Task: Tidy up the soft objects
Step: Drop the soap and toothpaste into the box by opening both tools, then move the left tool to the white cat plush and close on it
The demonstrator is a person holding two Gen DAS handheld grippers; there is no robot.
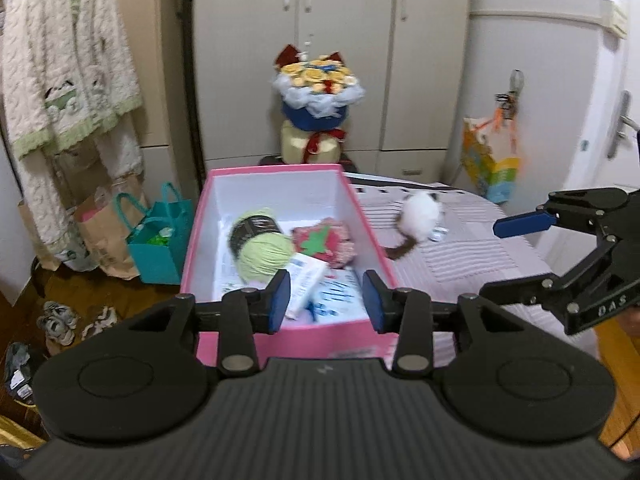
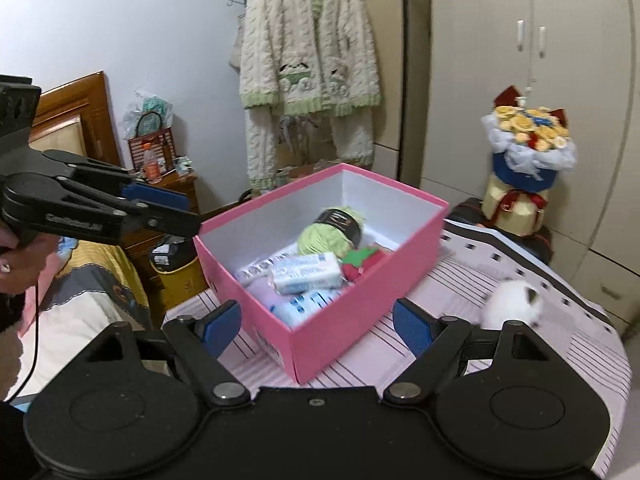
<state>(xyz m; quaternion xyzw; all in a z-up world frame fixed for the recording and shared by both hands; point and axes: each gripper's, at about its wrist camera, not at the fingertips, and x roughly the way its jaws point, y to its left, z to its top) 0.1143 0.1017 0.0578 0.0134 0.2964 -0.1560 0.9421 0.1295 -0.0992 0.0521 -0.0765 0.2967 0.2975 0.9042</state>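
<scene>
My right hand-held gripper [image 2: 316, 330], wide and empty, is nearer the plush toy [image 2: 514, 306], lying just right of the pink box [image 2: 332, 336].

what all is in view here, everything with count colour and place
box: 1, pink with white inside, open, on the striped bedspread
yarn ball: 1, light green with dark label, in the box
felt piece: 1, red with green shape, in the box
tissue packs: several, white and blue, in the box
plush toy: 1, white with brown parts, on the bedspread beside the box
bouquet: 1, yellow flowers, blue wrap, before the wardrobe
robe: 1, cream with green trim, hanging
gift bag: 1, teal, on the floor
left hand-held gripper: 1, black, blue pads, open above the box
right hand-held gripper: 1, black, blue pads, open
</scene>
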